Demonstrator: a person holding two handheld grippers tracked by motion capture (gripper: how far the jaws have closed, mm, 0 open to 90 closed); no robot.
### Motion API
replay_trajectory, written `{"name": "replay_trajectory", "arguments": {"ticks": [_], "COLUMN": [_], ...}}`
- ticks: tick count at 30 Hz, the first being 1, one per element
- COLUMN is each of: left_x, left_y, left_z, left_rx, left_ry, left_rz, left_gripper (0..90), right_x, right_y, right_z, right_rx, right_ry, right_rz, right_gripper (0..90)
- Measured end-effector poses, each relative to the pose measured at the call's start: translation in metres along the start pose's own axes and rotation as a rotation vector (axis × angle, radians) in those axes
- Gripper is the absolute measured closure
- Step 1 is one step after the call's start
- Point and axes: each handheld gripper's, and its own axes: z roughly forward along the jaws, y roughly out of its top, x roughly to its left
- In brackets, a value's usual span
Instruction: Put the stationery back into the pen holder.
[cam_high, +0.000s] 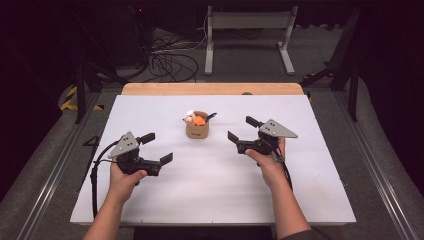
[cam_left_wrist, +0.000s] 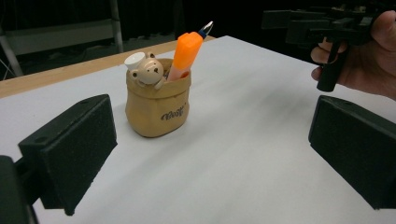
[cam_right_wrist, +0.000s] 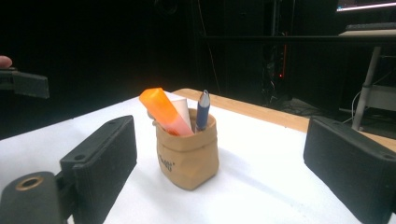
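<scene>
Both hand-held grippers, left and right, wide open, empty, flanking tan sack-shaped pen holder; bear figurine facing left gripper view, hidden behind orange highlighter in right gripper view.

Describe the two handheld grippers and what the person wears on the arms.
Left gripper and right gripper: black bodies, two flat rectangular black jaws, a grey three-cornered plate on top, a black cable trailing back. Forearms are bare; a dark sleeve edge shows on the right arm.

- We hold our right gripper with its two black jaws spread wide apart.
- Between the jaws and farther off, a tan holder stands upright on the white table.
- An orange marker leans left in it, beside a blue pen.
- The table's wooden edge runs behind.
</scene>
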Motion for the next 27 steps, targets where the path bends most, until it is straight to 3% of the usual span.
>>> {"name": "replay_trajectory", "arguments": {"ticks": [9, 27], "left_x": [0.0, 0.002], "left_y": [0.0, -0.001], "left_z": [-0.001, -0.005], "left_rx": [-0.005, -0.003], "left_ry": [0.002, 0.006], "left_rz": [0.001, -0.004], "left_gripper": [1.6, 1.6], "right_x": [-0.004, -0.006], "right_y": [-0.012, -0.01], "right_z": [-0.019, -0.053], "right_rx": [0.032, -0.002], "right_ry": [-0.009, -0.021], "right_rz": [0.003, 0.02], "right_gripper": [9.1, 8.5]}}
